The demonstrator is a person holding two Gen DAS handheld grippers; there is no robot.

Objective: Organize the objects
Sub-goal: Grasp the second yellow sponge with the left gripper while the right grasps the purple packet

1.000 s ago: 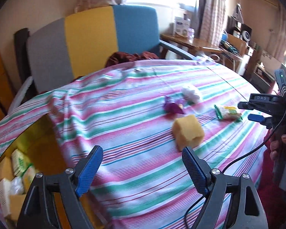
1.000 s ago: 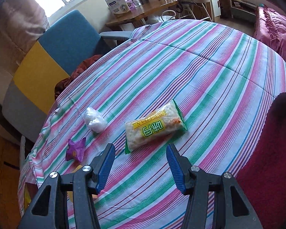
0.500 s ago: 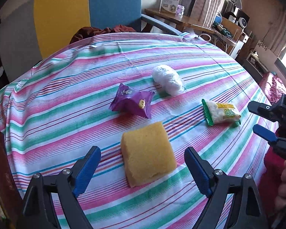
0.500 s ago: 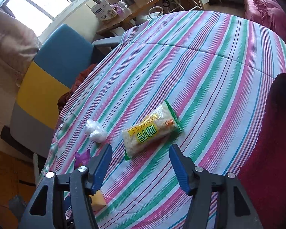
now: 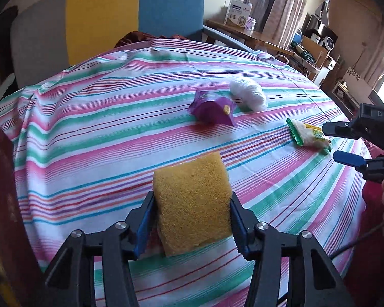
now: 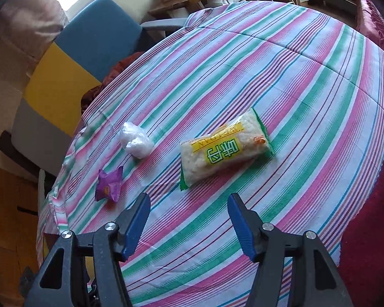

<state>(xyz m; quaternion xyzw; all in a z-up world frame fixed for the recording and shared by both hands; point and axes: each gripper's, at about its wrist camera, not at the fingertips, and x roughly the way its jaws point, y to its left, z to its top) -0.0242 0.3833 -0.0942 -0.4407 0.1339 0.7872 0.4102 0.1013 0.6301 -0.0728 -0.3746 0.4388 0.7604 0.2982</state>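
- Yellow sponge [image 5: 190, 204] sits clamped between the two blue pads of the left gripper [image 5: 190, 220], one pad pressed on each side face; its lower edge is at the striped tablecloth [image 5: 89, 133], and whether it rests there or is just lifted I cannot tell.
- Sponge lies at the near edge of the table, closest of all items to the left wrist camera.
- Beyond the sponge, toward mid-table: purple snack packet [image 5: 213, 110], crumpled, lying flat on the cloth.
- Just beside the packet, on its far right: white plastic wad [image 5: 248, 93], apart from it by a narrow gap.
- Further right: rice cracker packet [image 5: 308, 135], clear wrap with green ends and a yellow label, lying flat.
- Right gripper [image 6: 189, 222] hovers above the cloth with jaws spread wide, nothing between them; the cracker packet [image 6: 225, 151] lies just ahead of its tips, not touched.
- Right wrist view shows the same row: purple packet [image 6: 108, 184] left, white wad [image 6: 135, 139] beyond it, cracker packet to the right.
- In the left wrist view the right gripper [image 5: 341, 143] comes in from the right edge, near the cracker packet.
- Behind the table: a chair [image 5: 140, 12] with grey, yellow and blue panels; a wooden side table [image 5: 245, 34] carrying a white box.
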